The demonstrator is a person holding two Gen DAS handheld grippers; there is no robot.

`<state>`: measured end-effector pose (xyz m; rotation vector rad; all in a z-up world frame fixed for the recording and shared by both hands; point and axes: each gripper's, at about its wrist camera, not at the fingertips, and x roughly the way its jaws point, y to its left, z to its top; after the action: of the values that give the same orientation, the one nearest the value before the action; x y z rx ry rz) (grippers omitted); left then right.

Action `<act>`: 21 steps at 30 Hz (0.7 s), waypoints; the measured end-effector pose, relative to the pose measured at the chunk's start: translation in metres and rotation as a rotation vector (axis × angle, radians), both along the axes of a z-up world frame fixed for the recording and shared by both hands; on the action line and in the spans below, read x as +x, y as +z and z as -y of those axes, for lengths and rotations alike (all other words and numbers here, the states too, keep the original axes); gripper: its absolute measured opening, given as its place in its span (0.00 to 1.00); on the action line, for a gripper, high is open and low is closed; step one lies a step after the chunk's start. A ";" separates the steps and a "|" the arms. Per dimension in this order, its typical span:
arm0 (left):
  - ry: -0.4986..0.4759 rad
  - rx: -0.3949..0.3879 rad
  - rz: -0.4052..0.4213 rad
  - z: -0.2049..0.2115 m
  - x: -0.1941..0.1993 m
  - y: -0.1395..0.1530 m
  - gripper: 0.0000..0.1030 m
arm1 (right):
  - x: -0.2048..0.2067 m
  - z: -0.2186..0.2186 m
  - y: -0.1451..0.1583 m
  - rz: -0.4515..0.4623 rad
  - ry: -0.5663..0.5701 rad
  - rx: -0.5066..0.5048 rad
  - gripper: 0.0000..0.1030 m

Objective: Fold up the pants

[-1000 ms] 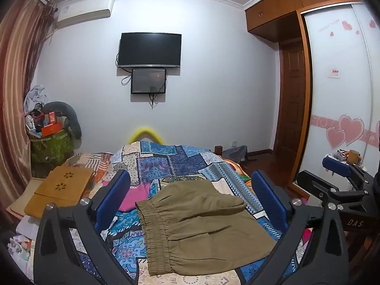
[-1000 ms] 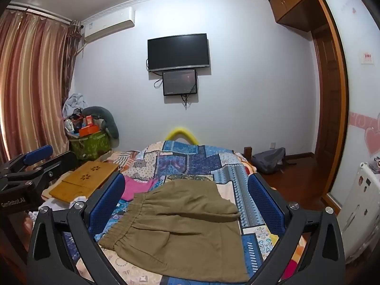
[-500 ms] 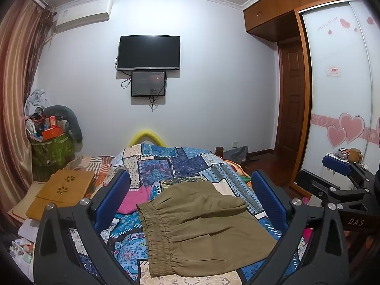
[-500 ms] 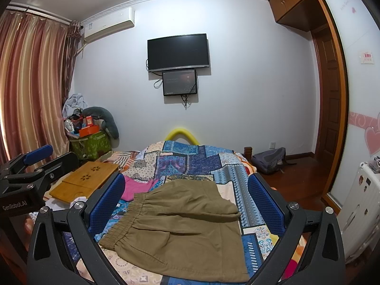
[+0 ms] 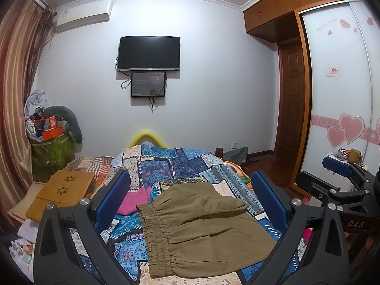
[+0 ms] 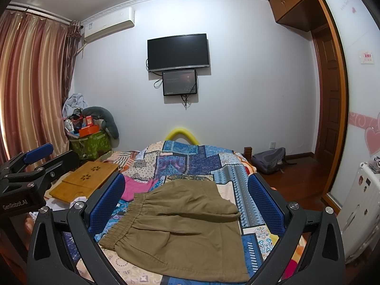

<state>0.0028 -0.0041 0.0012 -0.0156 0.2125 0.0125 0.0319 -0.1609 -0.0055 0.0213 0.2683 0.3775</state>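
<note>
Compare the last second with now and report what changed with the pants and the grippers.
Almost nothing. The left hand-held gripper tilted up slightly, so the room sits a little lower in its view. The right hand-held gripper kept still. Both stayed open and empty; the olive pants lay folded on the quilt, untouched.

"das" on right tool (image 5: 337,185), "genrobot.ai" on left tool (image 6: 35,163)

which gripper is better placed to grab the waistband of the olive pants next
Left, probably. In the left wrist view the elastic waistband of the olive pants runs just inside the left gripper, whose jaws are open. The right gripper, also open, faces the pants' middle, with the waistband off to its left.
</note>
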 end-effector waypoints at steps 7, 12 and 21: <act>0.000 0.003 0.002 0.000 0.000 0.003 1.00 | 0.000 -0.002 -0.006 0.004 0.000 -0.002 1.00; -0.004 0.005 0.003 0.001 -0.001 0.002 1.00 | 0.000 -0.002 -0.006 0.006 -0.001 0.000 1.00; -0.004 0.022 0.007 0.004 -0.001 0.003 1.00 | 0.000 -0.002 -0.005 0.006 -0.001 0.000 1.00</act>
<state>0.0015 -0.0078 0.0039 0.0064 0.2057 0.0109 0.0320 -0.1593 -0.0108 0.0208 0.2622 0.3769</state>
